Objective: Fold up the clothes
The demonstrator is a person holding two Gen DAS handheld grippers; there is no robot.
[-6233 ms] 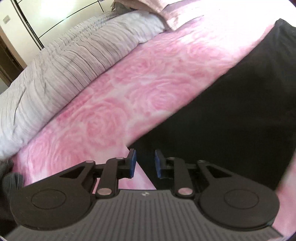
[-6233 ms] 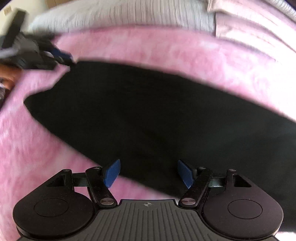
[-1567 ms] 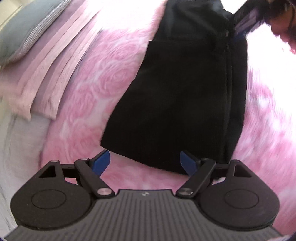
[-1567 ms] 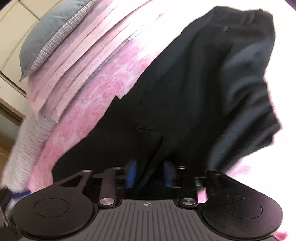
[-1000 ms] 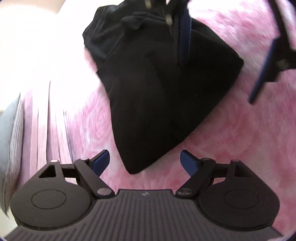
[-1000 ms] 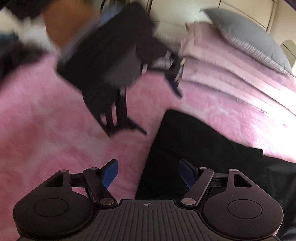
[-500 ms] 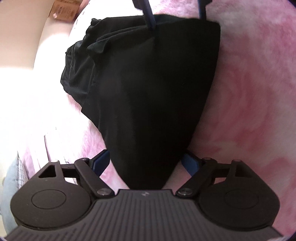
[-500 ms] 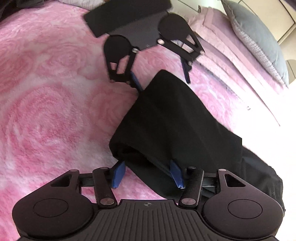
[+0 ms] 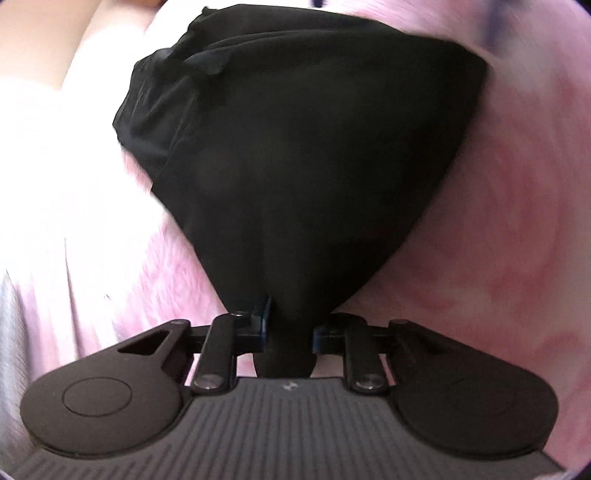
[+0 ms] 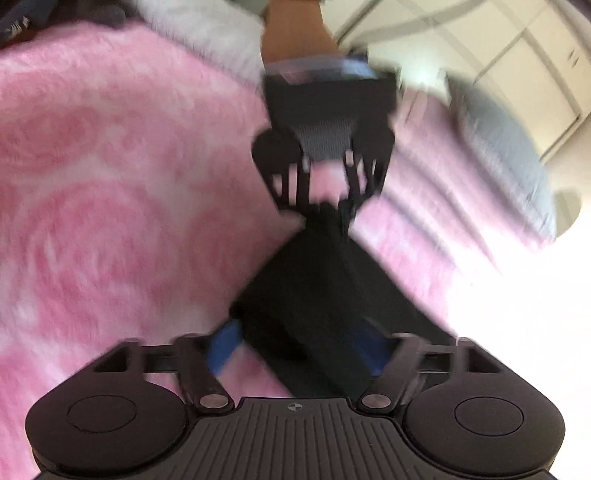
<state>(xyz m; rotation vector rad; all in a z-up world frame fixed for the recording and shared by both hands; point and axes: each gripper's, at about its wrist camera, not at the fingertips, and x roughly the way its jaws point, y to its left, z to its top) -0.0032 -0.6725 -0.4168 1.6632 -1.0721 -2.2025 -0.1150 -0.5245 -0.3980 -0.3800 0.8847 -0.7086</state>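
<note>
- The black garment (image 9: 310,155) lies folded on the pink rose-patterned blanket (image 9: 509,229), spread wide at its far end and narrowing to a bunched corner at the near end.
- In the left wrist view its far left side shows looser layers, with a small flap sticking up at the edge.
- The left gripper (image 9: 290,325) has just been closing and is now clenched on that narrow corner; the cloth is squeezed between the blue pads and a tuck of it hangs out below them.
- In the right wrist view the same gripper (image 10: 325,206) is seen from the front, pinching the far tip of the garment (image 10: 325,280), with a person's hand (image 10: 291,33) above it. This view is blurred.
- The right gripper (image 10: 295,347) has just been opening; its blue fingers (image 10: 223,345) stand wide on either side of the garment's near edge. The cloth lies between them, and the pads do not appear to press on it.
- Beyond the blanket, a stack of pale pink bedding (image 10: 436,173) runs along the right, and a grey pillow (image 10: 506,155) rests on it.
- Cream cupboard doors (image 10: 517,51) stand behind the pillow.
</note>
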